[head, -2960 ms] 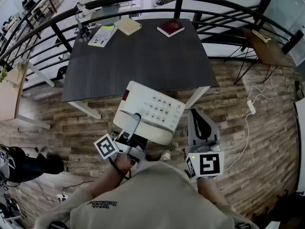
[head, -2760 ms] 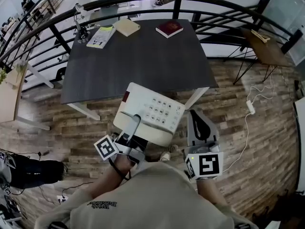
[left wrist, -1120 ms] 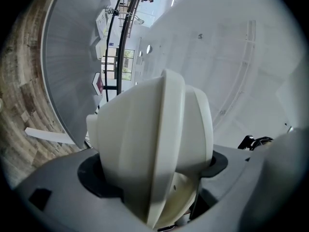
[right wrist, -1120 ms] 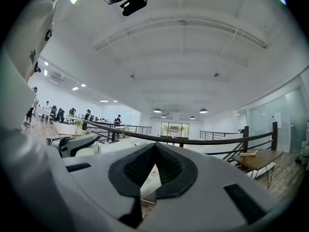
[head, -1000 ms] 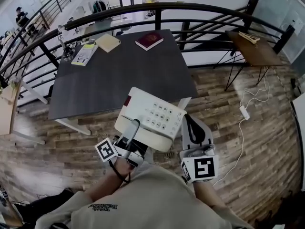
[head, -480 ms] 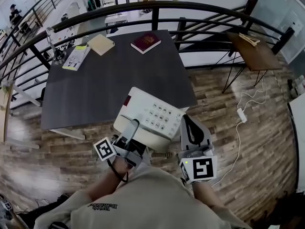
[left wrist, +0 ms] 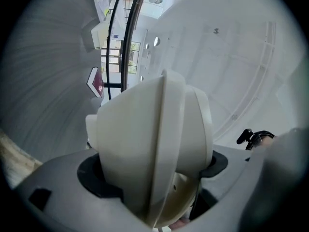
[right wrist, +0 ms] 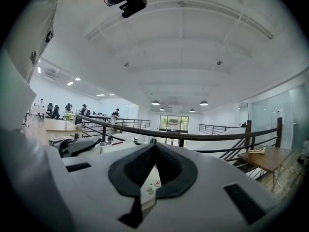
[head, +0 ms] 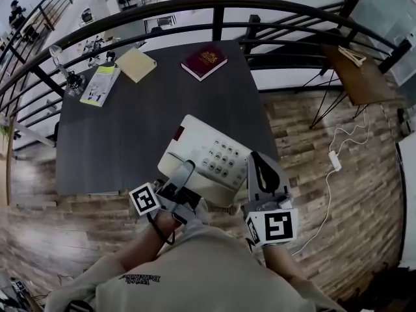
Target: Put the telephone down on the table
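We are holding the telephone (head: 214,149) in the left gripper (head: 184,171). The jaws are clamping the rounded rim on the side of the telephone nearest to us. In the head view the telephone is overlapping the near edge of the table (head: 130,135), close to the table's near right corner. Its keypad is facing up. We cannot tell whether its base is touching the table top.

The right gripper (head: 255,158) is holding nothing, and its jaws are pressed together. It is pointing toward the table, just beside the right edge of the telephone.

The middle of the table, beyond the telephone, is lying open. A red book (head: 204,62) is lying at the far edge of the table. A tan pad (head: 136,64) is lying to the left of the book, also near the far edge. A leaflet (head: 99,85) is lying at the far left corner of the table. All three are well apart from the telephone.

A black railing (head: 214,5) is curving round the far side of the table. A small wooden side table (head: 361,77) is standing to the right of the table, with wood floor between them.
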The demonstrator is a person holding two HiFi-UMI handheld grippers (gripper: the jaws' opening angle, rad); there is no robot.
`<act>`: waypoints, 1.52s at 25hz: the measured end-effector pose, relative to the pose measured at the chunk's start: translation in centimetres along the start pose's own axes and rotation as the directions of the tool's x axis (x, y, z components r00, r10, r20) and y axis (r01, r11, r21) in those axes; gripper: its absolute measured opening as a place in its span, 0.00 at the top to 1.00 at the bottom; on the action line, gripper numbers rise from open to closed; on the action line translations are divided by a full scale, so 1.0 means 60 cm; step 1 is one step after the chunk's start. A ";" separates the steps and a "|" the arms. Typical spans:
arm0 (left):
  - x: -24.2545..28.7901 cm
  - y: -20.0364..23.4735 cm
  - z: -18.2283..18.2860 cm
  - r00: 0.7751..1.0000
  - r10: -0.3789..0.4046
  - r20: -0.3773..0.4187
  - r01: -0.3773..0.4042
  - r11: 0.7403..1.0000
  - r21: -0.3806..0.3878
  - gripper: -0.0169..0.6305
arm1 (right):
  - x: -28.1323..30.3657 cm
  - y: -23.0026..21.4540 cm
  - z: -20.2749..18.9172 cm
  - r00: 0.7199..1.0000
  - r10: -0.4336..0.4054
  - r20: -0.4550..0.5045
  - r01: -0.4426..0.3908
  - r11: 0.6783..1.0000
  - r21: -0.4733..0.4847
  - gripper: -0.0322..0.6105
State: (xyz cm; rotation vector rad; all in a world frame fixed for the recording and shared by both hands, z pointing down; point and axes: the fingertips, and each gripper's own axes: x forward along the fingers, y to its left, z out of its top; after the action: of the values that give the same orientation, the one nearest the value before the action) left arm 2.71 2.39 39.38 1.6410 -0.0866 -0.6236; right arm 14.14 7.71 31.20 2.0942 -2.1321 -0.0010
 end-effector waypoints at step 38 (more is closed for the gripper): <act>0.138 0.111 0.286 0.983 0.071 0.170 -0.075 0.997 0.020 0.29 | 0.399 -0.023 0.014 0.976 0.218 -0.013 -0.218 0.976 -0.004 0.95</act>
State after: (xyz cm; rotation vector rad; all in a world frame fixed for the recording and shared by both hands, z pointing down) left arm 4.11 -17.55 42.14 1.6007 -0.2792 -0.7071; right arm 15.12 -16.20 32.81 1.8409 -2.3395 0.0309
